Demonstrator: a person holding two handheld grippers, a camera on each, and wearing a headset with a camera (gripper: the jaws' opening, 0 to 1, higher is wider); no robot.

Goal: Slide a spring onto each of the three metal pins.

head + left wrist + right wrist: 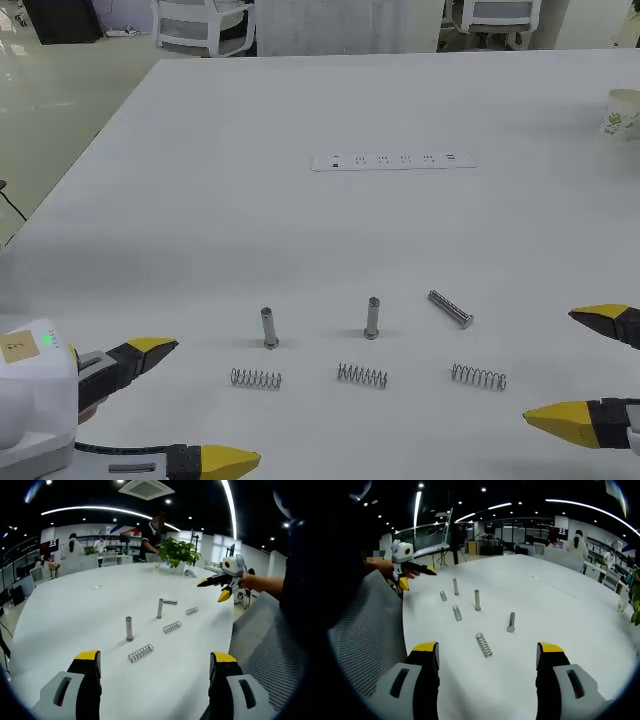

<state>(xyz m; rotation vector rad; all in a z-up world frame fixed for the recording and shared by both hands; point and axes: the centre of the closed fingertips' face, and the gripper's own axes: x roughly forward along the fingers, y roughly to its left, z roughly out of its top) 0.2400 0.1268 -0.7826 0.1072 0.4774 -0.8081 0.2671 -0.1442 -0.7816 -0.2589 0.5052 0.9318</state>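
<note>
Pins: three on the table point(300, 230); left pin point(268, 327) and middle pin point(372, 317) stand upright on their wider ends, right pin point(450, 308) lies on its side, tilted across the row.
Springs: three, lying flat in a row on the person's side of the pins; left spring point(256, 378) is before the left pin, middle spring point(362, 375) before the middle pin, right spring point(478, 376) before the right pin. Each one is near its pin but apart from it.
Left gripper point(200, 405): low at the left of the head view, over the table edge, jaws spread wide and grasping nothing. In its own view the left spring lies between the yellow tips, further ahead.
Right gripper point(575, 365): at the right edge of the head view, jaws also released wide, nothing between them. It is beside the right spring and not touching it.
Cup point(622, 112): paper, at the far right of the table, well apart from the pins. Its inside cannot be seen from here.
Power strip point(392, 160): flat on the table, beyond the pins, toward the middle.
Chairs point(205, 25): white, behind the far edge of the table.
</note>
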